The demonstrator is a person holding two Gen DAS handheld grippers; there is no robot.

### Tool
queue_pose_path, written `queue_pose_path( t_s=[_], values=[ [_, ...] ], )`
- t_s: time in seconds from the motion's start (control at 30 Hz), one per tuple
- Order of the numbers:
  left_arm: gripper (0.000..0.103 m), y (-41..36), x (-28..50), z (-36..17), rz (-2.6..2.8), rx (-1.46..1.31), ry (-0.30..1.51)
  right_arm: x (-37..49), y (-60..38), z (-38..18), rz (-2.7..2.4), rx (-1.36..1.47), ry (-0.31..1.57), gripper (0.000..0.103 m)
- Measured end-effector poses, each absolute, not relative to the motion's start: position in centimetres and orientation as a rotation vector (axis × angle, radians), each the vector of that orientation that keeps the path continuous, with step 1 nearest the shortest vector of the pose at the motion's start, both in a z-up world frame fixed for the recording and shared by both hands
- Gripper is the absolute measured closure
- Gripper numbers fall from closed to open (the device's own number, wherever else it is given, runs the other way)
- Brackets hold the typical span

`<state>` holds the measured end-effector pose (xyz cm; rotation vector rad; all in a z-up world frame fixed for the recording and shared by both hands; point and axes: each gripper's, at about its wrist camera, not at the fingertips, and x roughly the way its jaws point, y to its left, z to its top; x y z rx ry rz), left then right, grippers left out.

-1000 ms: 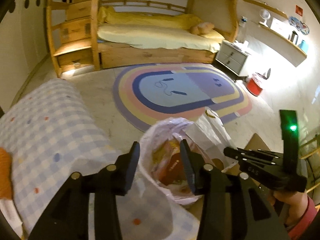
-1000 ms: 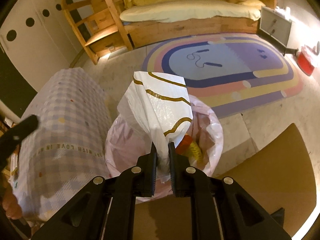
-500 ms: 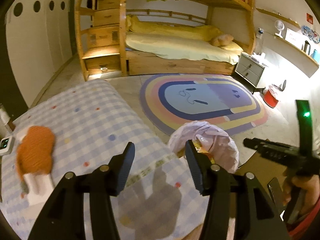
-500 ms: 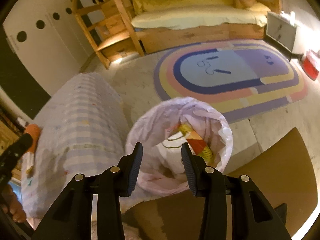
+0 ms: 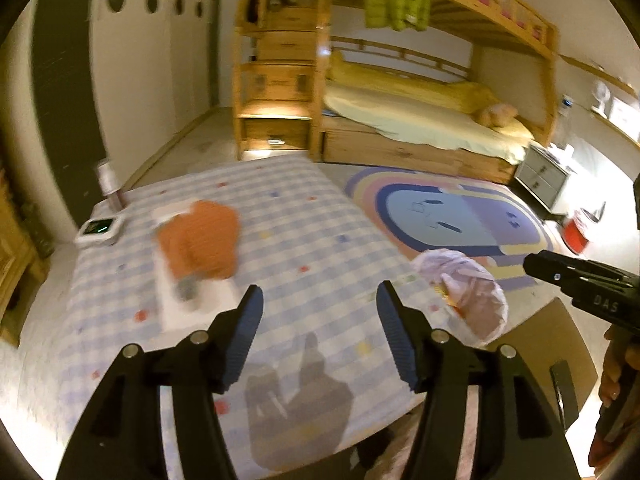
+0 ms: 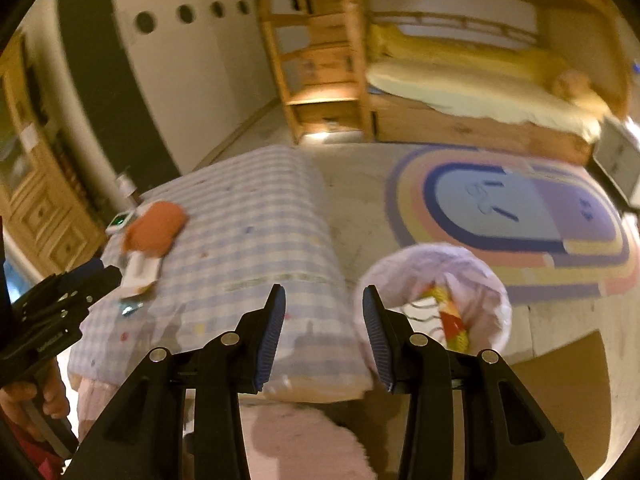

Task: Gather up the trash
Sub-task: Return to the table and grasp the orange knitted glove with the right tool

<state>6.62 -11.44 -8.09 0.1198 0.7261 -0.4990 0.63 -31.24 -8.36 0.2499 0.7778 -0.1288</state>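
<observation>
A bin lined with a pale pink bag (image 6: 472, 280) stands on the floor right of the checked table (image 6: 248, 240); colourful wrappers and a white bag lie inside. It also shows in the left wrist view (image 5: 468, 288). My left gripper (image 5: 318, 320) is open and empty above the table (image 5: 304, 240). My right gripper (image 6: 323, 328) is open and empty over the table's near right corner, left of the bin. On the table lie an orange cloth (image 5: 200, 240) on white paper (image 5: 192, 300) and a small shiny wrapper (image 6: 130, 307).
A white device with a green display (image 5: 98, 229) and a metal can (image 5: 109, 184) stand at the table's far left. A brown board (image 6: 560, 380) lies on the floor by the bin. A rainbow rug (image 5: 460, 216), a bunk bed (image 5: 420, 120) and a red bin (image 5: 576, 232) lie beyond.
My right gripper opened and let the white bag drop into the bin. Both grippers swung left and up from the bin toward the table.
</observation>
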Motion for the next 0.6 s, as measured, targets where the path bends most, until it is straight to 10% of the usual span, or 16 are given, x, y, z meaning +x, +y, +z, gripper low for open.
queue_pose_path(
  t_s=[0.6],
  values=[
    [0.038, 3.9, 9.0, -9.2, -0.161, -0.003, 0.768, 8.9, -16.9, -8.0, 0.182, 0.09, 0.78, 0.055]
  ],
)
